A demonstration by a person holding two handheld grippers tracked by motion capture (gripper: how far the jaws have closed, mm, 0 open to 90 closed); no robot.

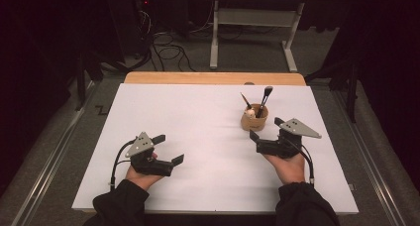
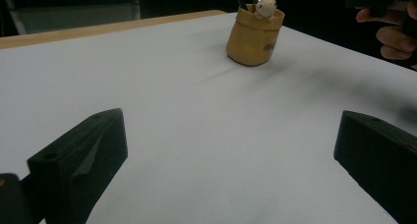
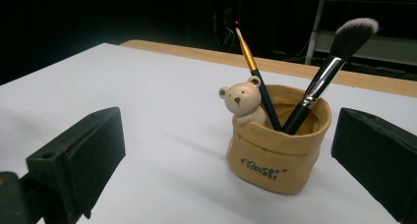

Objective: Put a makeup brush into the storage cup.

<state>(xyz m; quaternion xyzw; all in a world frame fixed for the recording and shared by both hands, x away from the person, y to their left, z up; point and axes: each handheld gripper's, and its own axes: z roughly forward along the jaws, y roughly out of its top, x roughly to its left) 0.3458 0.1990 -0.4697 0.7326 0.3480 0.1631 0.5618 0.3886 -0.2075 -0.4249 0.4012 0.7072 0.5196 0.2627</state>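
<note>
Right gripper (image 1: 267, 131) stands with jaws spread wide and nothing between the pads; released. It sits just on the near side of the tan holder pot (image 1: 254, 118), close to it but apart from it; in the right gripper view the pot (image 3: 278, 145) lies ahead of the jaws, toward the right-hand jaw, not yet between them.

Pot stands upright on the white sheet (image 1: 208, 137); a small bear figure (image 3: 243, 103) clings to its rim; two tools lean inside: a thin paintbrush (image 3: 255, 76) with a gold ferrule and a fluffy makeup brush (image 3: 327, 71) with a silver ferrule; both handles go down into the pot, both heads stick up and out.

Left gripper (image 1: 166, 149) also released, jaws apart and empty; pot (image 2: 254, 35) lies well ahead of it and off to the side, far from its reach.

Judgement: brushes are seated in the pot, so the placing step looks done, or the right gripper is poised for a fresh approach; cannot tell which.

Next move, if a brush is to be taken: bring the open jaws above the pot rim around one handle; close on the shaft only; avoid knocking the bear or tipping the pot.
</note>
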